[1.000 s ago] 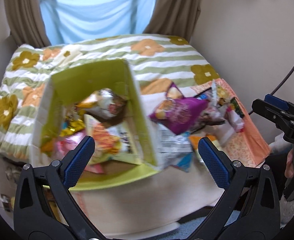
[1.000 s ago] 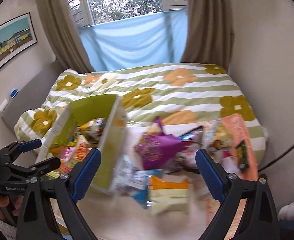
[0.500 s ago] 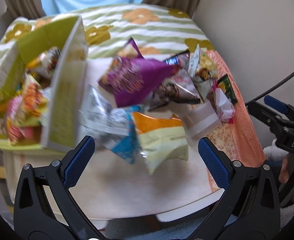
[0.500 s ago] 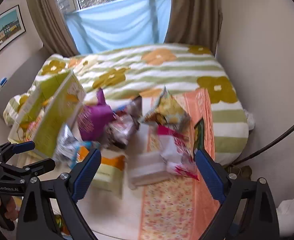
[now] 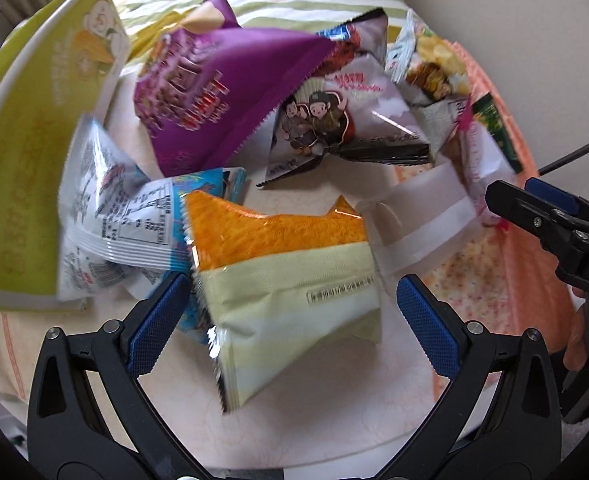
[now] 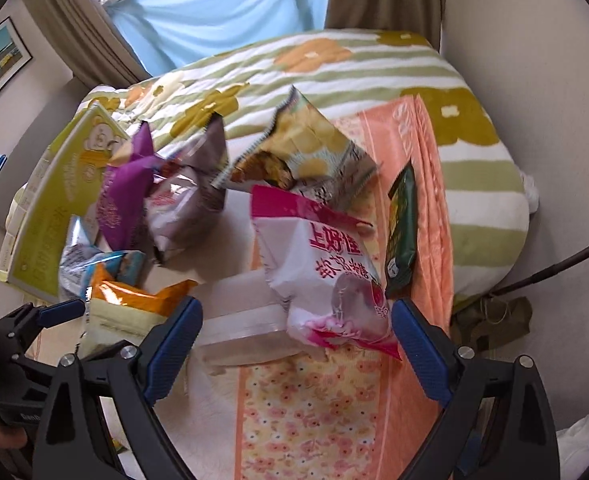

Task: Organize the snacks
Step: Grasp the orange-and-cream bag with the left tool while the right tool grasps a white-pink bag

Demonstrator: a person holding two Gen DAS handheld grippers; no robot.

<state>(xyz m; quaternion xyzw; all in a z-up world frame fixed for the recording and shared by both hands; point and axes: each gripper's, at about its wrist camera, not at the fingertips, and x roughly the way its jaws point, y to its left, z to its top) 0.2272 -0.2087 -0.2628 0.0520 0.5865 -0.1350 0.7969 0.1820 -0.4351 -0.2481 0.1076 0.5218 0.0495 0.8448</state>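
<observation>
Snack bags lie in a heap on a table. My left gripper (image 5: 290,320) is open, its blue pads on either side of an orange and cream bag (image 5: 286,280), not closed on it. A purple bag (image 5: 210,92), a white and blue bag (image 5: 118,224) and a cartoon bag (image 5: 334,120) lie beyond. My right gripper (image 6: 294,340) is open around a pink and white bag (image 6: 330,272) that rests on a clear plastic box (image 6: 246,312). The green box (image 6: 50,208) stands at the left.
A yellow-brown chip bag (image 6: 298,156) and a dark green packet (image 6: 402,232) lie on the orange floral cloth (image 6: 306,412). A striped flowered bed (image 6: 334,68) is behind. A wall and a black cable (image 6: 554,268) are at the right.
Both grippers have moved down and forward toward the snack heap. The left swung right from the green box to the orange and cream bag. The right closed in on the pink bag.
</observation>
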